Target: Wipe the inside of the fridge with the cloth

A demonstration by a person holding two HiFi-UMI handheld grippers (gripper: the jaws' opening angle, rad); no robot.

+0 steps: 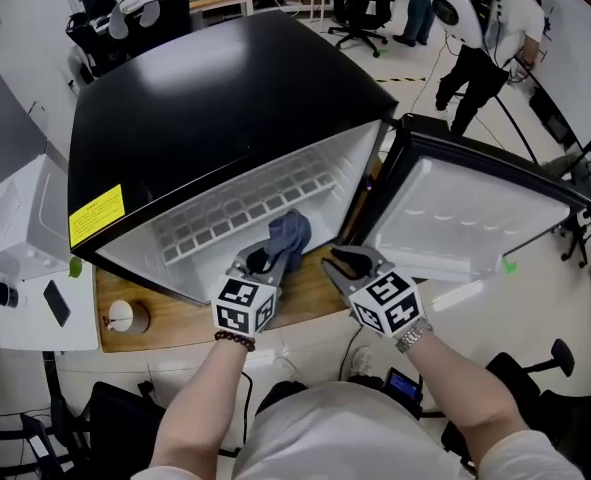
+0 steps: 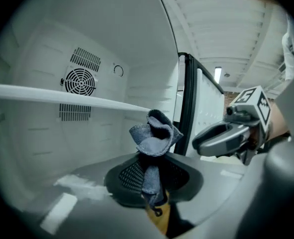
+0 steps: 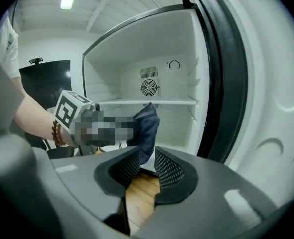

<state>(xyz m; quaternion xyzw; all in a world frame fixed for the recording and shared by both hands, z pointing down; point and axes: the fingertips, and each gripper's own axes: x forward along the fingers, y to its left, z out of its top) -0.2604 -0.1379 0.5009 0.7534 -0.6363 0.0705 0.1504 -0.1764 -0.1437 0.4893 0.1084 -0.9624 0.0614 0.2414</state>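
A: Step?
B: The cloth (image 1: 288, 236) is being pinched in the left tool (image 1: 260, 261) at the fridge's (image 1: 225, 88) mouth; the right tool (image 1: 333, 258) is being held spread, empty.
A: Next?
B: Pressing against an inner wall is probably being called for.

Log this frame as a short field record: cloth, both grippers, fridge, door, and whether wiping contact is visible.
cloth: blue-grey fabric cloth, bunched, at the fridge opening
left gripper: shut on the cloth
right gripper: open, nothing between its jaws, beside the cloth
fridge: black casing, white inside, on a wooden table
door: white-lined door, open wide
wiping contact: cannot tell
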